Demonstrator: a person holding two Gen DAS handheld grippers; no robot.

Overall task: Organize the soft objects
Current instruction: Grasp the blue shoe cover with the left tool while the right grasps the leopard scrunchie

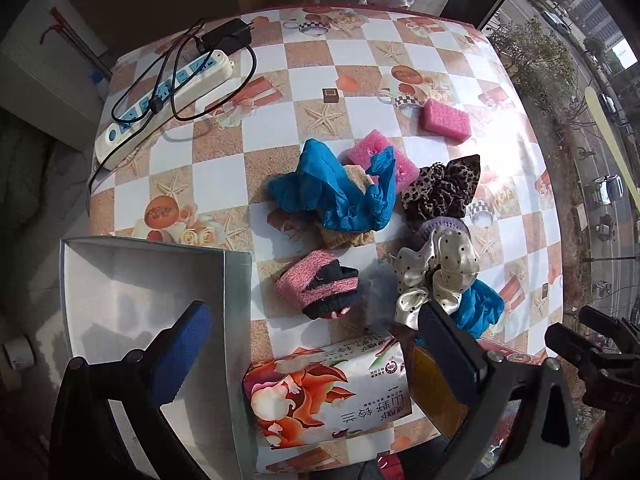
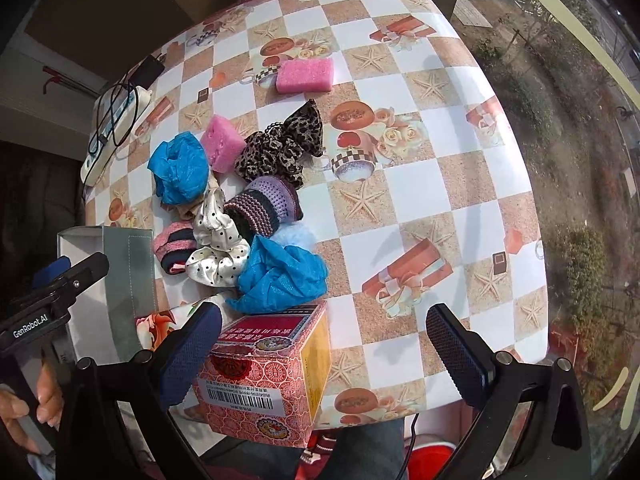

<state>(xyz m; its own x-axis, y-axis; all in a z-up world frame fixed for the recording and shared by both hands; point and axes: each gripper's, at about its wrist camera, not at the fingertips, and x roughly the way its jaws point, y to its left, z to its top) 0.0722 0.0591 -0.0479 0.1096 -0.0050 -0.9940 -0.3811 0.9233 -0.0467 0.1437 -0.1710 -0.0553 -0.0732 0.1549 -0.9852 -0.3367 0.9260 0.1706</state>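
Looking down over the checkered table [image 2: 460, 184], you hold both claws released, jaws spread wide with nothing between the pads. Your left gripper [image 1: 316, 340] hangs above the near edge, one blue pad over the open white box [image 1: 140, 280] at eight o'clock in the left wrist view, the other beside the floral tissue pack [image 1: 328, 392] at six. Your right gripper [image 2: 324, 344] straddles the red patterned carton [image 2: 264, 384], which stands between the fingers untouched as far as you can see. The soft objects cluster mid-table, at about twelve o'clock from the left claw: a crumpled blue cover [image 1: 332, 192] sprawls with its long axis running from nine to three, a pink sponge [image 1: 380, 160] tucked partly under it. The leopard scrunchie [image 1: 444, 188] points its bow tails toward one o'clock. The cream polka-dot scrunchie [image 1: 436, 276] lies just beside a second blue cover [image 1: 480, 308] and a grey fluffy puff [image 1: 380, 292]. The pink-and-black knit band [image 1: 320, 288] lies flattened, long axis near nine to three, just right of the box. A separate pink sponge [image 1: 446, 120] sits well apart at one o'clock, long side running roughly ten to four. A power strip [image 1: 168, 96] lies at ten o'clock.
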